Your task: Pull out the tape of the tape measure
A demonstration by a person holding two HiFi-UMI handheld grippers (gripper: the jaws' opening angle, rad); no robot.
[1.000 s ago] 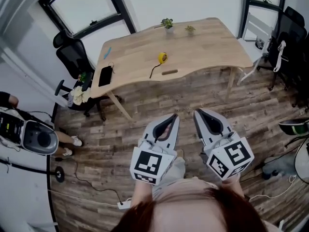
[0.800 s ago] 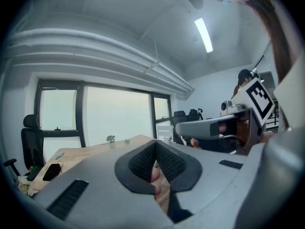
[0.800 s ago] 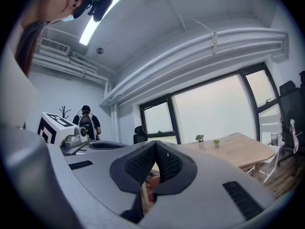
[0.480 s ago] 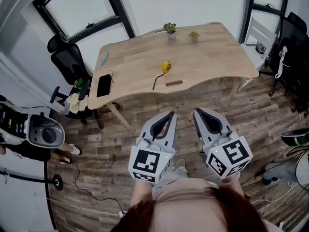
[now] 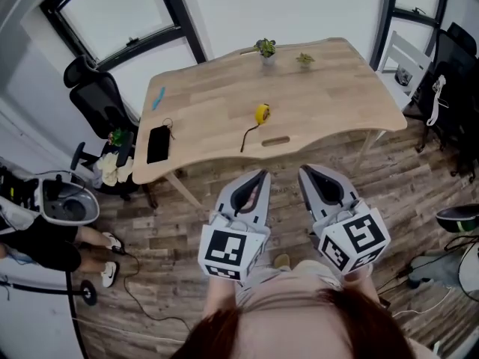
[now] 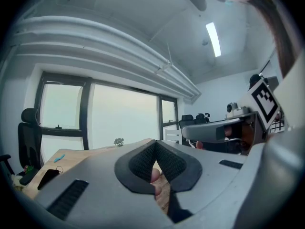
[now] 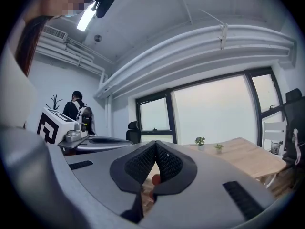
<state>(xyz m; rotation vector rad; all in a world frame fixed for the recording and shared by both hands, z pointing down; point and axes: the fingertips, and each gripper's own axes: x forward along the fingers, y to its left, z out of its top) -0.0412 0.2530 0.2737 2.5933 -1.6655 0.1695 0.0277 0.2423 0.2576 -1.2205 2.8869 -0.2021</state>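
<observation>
A yellow tape measure [image 5: 261, 114] lies near the middle of the wooden table [image 5: 329, 88], with a dark strap trailing toward the front edge. My left gripper [image 5: 260, 176] and right gripper [image 5: 306, 173] hover side by side over the floor, well short of the table. Both are shut with nothing held. In the left gripper view the jaws [image 6: 155, 152] meet tip to tip, and the right gripper [image 7: 155, 151] looks the same in its own view.
A black phone [image 5: 158, 143], a blue pen [image 5: 157, 98], a small wooden piece [image 5: 275, 141] and two potted plants [image 5: 266, 49] sit on the table. An office chair [image 5: 96, 96] stands at its left; a person [image 5: 41, 238] sits at far left. Cables cross the wooden floor.
The view has shifted closer to the table, which now sits lower and larger in the head view. Both grippers stay shut and keep their places in the view.
</observation>
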